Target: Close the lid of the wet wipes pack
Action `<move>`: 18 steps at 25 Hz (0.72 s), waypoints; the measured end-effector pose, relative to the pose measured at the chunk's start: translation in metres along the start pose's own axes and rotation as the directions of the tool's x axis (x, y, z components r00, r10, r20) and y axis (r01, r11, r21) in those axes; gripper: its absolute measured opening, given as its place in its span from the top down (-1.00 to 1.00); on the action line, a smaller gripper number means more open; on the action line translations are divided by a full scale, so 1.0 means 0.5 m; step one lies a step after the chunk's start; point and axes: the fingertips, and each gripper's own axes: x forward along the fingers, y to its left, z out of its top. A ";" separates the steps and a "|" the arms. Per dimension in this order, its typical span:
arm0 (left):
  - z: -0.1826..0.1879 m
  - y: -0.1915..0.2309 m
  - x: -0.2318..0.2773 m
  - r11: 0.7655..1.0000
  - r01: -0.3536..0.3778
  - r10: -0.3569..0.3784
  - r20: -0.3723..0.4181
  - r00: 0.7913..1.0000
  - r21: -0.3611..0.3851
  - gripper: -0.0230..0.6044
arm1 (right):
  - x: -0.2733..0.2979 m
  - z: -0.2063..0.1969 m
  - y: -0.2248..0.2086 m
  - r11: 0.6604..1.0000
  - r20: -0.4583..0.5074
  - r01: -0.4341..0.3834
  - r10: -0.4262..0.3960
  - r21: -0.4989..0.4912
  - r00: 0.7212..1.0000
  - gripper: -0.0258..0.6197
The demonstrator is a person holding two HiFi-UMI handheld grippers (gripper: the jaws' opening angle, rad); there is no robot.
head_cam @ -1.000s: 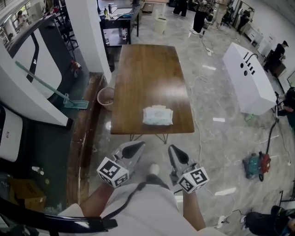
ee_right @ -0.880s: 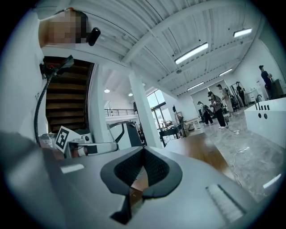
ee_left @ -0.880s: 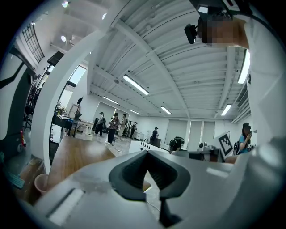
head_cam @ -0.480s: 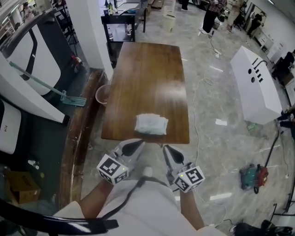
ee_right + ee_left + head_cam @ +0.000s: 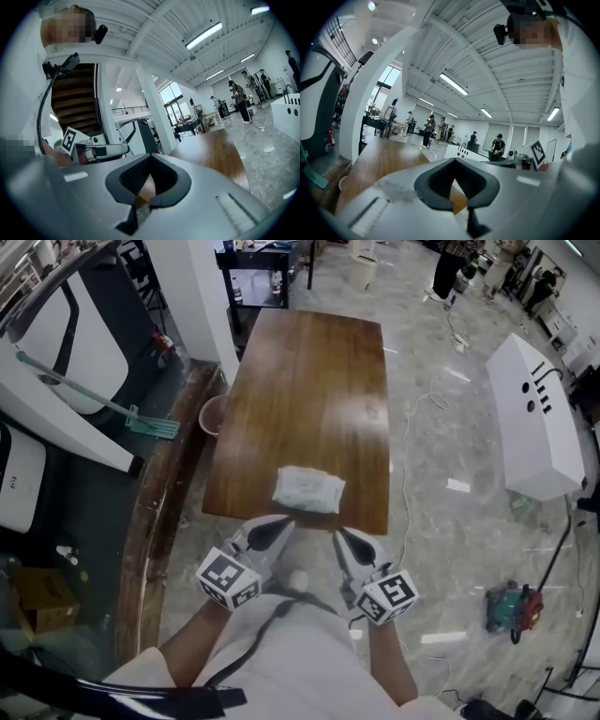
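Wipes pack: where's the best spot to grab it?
Probably by a short end, coming from above on the near side: the wipes pack lies flat near the front edge of the table, long side across. Its lid is too small to see.

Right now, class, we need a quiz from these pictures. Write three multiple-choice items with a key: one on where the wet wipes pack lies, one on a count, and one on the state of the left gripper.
1. Where on the wooden table does the wet wipes pack lie?
A) by its near edge
B) at its far end
C) hanging off its left side

2. How many packs lie on the table?
A) three
B) one
C) two

3. How do the jaws of the left gripper stand?
A) wide open
B) shut on the pack
C) shut, with nothing between them

Key:
1 A: the head view shows the pack just inside the table's near edge.
2 B: only one pack shows on the wood.
3 C: the left gripper view shows the jaw tips together, with the pack lying apart from them on the table.
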 end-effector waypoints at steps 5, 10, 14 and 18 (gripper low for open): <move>-0.004 0.026 -0.016 1.000 -0.005 0.005 -0.013 1.000 -0.003 0.91 | 0.015 0.001 0.010 1.000 -0.006 0.011 -0.011 -0.002 1.000 0.90; -0.007 0.053 -0.024 1.000 0.024 -0.024 -0.053 0.998 0.003 0.91 | 0.032 0.003 0.012 0.998 0.007 0.061 -0.061 0.021 0.998 0.90; -0.007 0.085 -0.024 0.999 0.052 -0.051 -0.088 0.995 0.014 0.91 | 0.049 0.000 0.012 0.994 0.020 0.096 -0.097 0.047 0.995 0.90; -0.024 0.128 -0.017 0.998 0.052 -0.047 -0.126 0.991 0.038 0.91 | 0.063 -0.009 0.008 0.990 0.029 0.129 -0.130 0.061 0.991 0.90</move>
